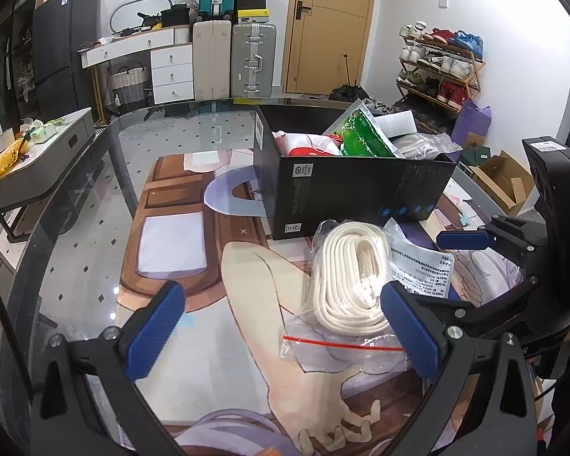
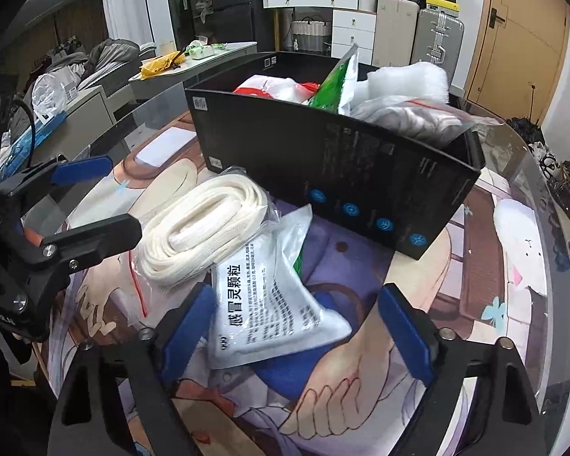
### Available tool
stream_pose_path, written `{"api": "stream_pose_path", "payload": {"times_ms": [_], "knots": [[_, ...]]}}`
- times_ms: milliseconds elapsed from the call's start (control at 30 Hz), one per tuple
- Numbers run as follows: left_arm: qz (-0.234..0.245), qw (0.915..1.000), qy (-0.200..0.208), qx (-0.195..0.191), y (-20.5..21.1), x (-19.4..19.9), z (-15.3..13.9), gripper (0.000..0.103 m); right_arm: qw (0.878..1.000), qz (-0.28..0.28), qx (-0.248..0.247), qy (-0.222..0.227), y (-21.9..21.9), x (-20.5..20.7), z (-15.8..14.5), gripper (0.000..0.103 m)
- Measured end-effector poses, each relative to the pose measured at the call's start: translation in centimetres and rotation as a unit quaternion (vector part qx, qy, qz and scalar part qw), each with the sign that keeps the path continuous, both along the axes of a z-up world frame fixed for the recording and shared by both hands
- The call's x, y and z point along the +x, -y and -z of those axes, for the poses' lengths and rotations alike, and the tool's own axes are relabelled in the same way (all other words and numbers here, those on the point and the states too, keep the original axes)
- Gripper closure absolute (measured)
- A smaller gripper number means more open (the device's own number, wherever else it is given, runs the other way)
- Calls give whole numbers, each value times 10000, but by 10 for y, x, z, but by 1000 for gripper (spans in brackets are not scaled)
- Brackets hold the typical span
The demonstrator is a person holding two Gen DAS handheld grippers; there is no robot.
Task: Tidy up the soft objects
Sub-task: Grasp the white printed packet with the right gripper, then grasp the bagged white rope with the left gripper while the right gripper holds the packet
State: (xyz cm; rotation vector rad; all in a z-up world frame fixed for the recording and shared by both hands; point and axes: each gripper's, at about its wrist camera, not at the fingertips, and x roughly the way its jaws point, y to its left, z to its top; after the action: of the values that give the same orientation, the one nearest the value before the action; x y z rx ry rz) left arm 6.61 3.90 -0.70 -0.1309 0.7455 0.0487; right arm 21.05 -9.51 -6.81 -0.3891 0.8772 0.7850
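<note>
A coil of white rope in a clear zip bag lies on the printed mat before a black box. A white printed medicine pouch lies next to it on the right. My left gripper is open, its right pad beside the rope bag. My right gripper is open, with the pouch between its fingers. The box holds a green packet, red-and-white cloth, white foam and a bagged grey item.
The glass table's curved edge runs round the mat. A side table with yellow clutter stands at the left. Suitcases, a dresser, a shoe rack and cardboard boxes stand around the room.
</note>
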Motion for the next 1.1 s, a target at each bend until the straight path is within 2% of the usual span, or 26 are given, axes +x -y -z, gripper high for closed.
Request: {"api": "stream_pose_path", "payload": {"times_ms": [333,433,467,500,667,967,1100], "knots": [[27,10000,-8,11,1,0,1,0,9999,-110,-23,15,-5,-1,0,15],[23,10000,-11,-2,1,0,1,0,9999,-161,24,9,-4,-1,-2,28],[21,10000,-19,-12,1,0,2,0,9998,-181,35,26,-2,-2,-3,38],[20,10000,-22,-17,1,1,2,0,9998,-196,44,10,-1,-2,-4,42],[37,10000,-39,-25,0,1,2,0,9997,-191,130,-80,10,1,-6,57],[52,10000,-75,-38,0,2,3,0,9993,-251,201,-183,29,2,-12,68],[51,9999,-87,-27,0,2,4,0,9990,-286,288,-174,38,1,-20,76]]}}
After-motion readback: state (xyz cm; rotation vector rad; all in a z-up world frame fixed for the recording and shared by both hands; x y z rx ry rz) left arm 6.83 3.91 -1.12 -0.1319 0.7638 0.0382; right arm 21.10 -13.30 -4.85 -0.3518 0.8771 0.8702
